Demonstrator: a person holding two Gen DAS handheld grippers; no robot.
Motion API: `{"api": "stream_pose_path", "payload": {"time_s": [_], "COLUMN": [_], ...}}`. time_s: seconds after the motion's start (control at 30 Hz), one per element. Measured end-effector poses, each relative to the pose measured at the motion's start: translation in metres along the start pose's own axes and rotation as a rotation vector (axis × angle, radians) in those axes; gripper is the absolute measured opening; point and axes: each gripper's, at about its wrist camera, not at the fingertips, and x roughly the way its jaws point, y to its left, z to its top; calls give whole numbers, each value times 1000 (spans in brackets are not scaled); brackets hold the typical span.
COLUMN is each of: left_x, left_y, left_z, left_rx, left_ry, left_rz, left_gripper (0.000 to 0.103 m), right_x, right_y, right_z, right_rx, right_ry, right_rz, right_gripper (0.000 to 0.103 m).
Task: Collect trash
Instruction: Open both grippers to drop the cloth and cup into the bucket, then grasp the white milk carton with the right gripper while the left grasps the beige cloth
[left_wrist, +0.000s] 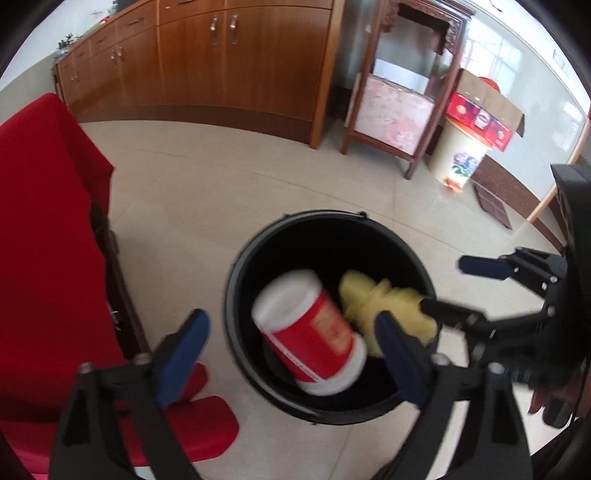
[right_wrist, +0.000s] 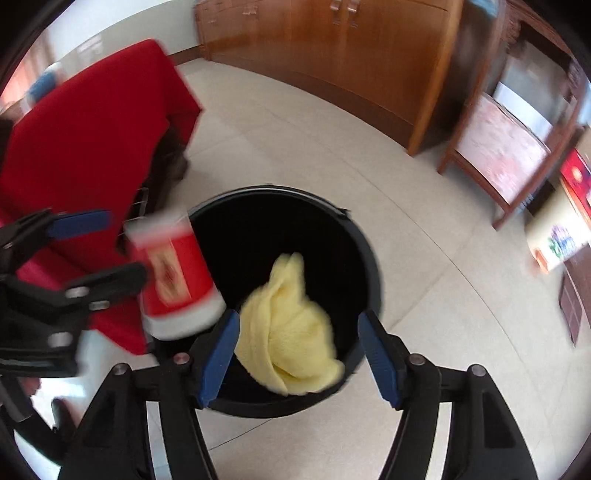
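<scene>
Your left hand-held gripper (left_wrist: 291, 354) stands spread wide with the red-and-white cup (left_wrist: 308, 332) loose between its pads over the black bin (left_wrist: 240, 295), and your right hand-held gripper (right_wrist: 297, 354) is likewise spread, the yellow cloth (right_wrist: 288, 332) free between its fingers just above the bin's near rim. The cup looks tilted near the bin's left edge, so it could clip the rim and bounce onto the floor, and the cloth could drape over the near rim instead of dropping in. Motion blur smears the cup's label, and the bin's bottom is too dark to read.
</scene>
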Motion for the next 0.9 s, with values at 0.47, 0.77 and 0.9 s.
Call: {"api": "stream_pose_path", "payload": {"time_s": [0.47, 0.77, 0.9], "left_x": [-47, -88, -107], "left_y": [7, 6, 6], "left_z": [4, 10, 8], "left_rx": [-1, 9, 14], "left_ry": [-91, -146, -171], "left_rz": [112, 144, 156], "left_gripper": [103, 103, 103], "right_x": [-47, -85, -107], "right_y": [-4, 8, 17], "right_z": [6, 7, 8], "right_rx": [121, 167, 177], "right_ry": [-81, -166, -214], "right_rz": [-113, -165, -189], "right_gripper": [98, 103, 103]}}
